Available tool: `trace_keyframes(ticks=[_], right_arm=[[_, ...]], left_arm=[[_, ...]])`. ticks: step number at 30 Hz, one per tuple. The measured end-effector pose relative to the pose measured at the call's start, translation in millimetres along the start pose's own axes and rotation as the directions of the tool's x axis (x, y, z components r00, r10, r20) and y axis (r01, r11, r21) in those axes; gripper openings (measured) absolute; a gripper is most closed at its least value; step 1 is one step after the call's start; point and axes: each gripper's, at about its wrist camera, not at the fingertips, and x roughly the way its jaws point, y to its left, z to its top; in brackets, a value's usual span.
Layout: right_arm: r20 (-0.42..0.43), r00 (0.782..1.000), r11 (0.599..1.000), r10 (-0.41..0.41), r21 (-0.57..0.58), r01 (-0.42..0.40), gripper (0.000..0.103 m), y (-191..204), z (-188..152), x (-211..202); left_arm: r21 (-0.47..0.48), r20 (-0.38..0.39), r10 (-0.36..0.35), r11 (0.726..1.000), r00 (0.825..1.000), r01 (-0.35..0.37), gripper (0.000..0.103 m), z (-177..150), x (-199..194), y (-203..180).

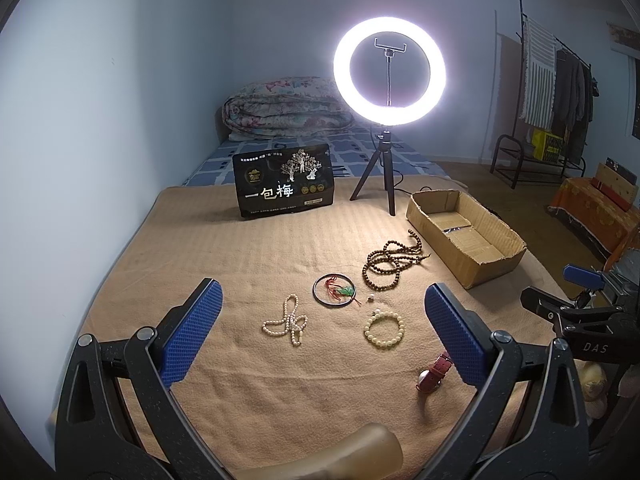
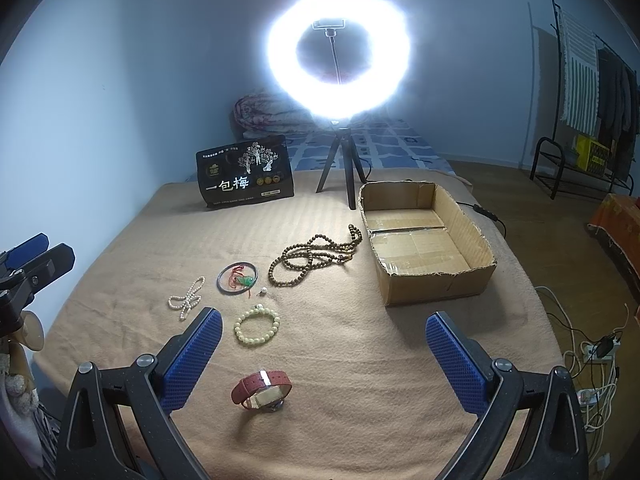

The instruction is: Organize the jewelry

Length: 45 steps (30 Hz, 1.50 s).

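Watch (image 1: 434,374) face hidden in left view; ring light (image 2: 339,50) glare blurs its holder.

Tan blanket (image 2: 360,360) showing faint ribbed stripes; red-strapped watch (image 2: 262,394), pale green bracelet (image 2: 257,326), brown prayer beads (image 2: 312,256), plain brown cardboard box (image 2: 436,284), blue-padded right gripper (image 2: 324,344) glowing under white ring light (image 2: 340,52)

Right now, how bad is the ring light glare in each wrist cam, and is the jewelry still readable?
Left wrist: ring light has a crisp edge, phone clamp visible inside; pearl necklace and brown bead strand are sharp. Right wrist: ring light blooms with a fuzzy halo, yet the red-strap watch stays clear. Both: fisheye curvature, dark corners.
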Motion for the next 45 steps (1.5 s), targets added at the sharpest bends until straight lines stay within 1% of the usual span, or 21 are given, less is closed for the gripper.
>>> trace_keyframes(ticks=[14, 18, 20, 30, 32, 33, 36, 40, 41, 45], right_arm=[[-0.016, 1.0, 1.0, 0.022, -0.001, -0.022, 0.103, -0.2, -1.1, 1.1], [-0.02, 0.999, 1.0, 0.026, -0.002, -0.026, 0.103, -0.7, -1.7, 1.1], [-0.023, 0.999, 1.0, 0.027, -0.001, -0.027, 0.103, -0.9, -1.7, 1.4], [-0.057, 0.997, 0.999, 0.05, 0.005, -0.05, 0.103, -2.8, -5.7, 12.8], [-0.073, 0.995, 0.998, 0.069, 0.014, -0.068, 0.102, -3.5, -8.1, 17.2], [-0.08, 0.994, 0.997, 0.076, 0.018, -0.075, 0.102, -3.1, -9.4, 19.2], [-0.11, 0.989, 0.995, 0.102, 0.025, -0.1, 0.102, -0.8, -14.5, 25.9], [-0.14, 0.983, 0.993, 0.12, 0.005, -0.121, 0.102, 5.6, -20.0, 32.5], [-0.153, 0.98, 0.992, 0.128, -0.001, -0.13, 0.102, 7.3, -21.8, 34.9], [-0.209, 0.966, 0.986, 0.15, -0.039, -0.162, 0.102, 17.7, -33.8, 47.4]], left_arm=[[0.002, -0.001, 0.005, 1.0, 1.0, -0.005, 0.103, 0.7, 1.2, -1.3], [-0.001, -0.012, 0.009, 1.0, 1.0, -0.009, 0.103, 0.0, 4.9, 0.9], [0.0, -0.015, 0.011, 1.0, 1.0, -0.011, 0.103, -6.8, 12.2, 2.6], [-0.02, -0.047, 0.029, 0.999, 0.998, -0.03, 0.103, -9.9, 29.8, 18.3], [-0.024, -0.055, 0.049, 0.998, 0.997, -0.051, 0.103, -11.9, 37.5, 25.9], [-0.029, -0.067, 0.054, 0.998, 0.996, -0.056, 0.103, -13.7, 41.6, 30.3], [-0.036, -0.106, 0.035, 0.999, 0.994, -0.039, 0.103, -19.6, 53.0, 41.5], [-0.042, -0.165, 0.02, 0.999, 0.986, -0.027, 0.103, -30.1, 70.4, 52.7], [-0.049, -0.19, 0.011, 0.999, 0.982, -0.021, 0.101, -33.9, 78.4, 57.2], [-0.074, -0.267, -0.018, 0.997, 0.964, -0.002, 0.087, -44.5, 103.6, 69.1]])
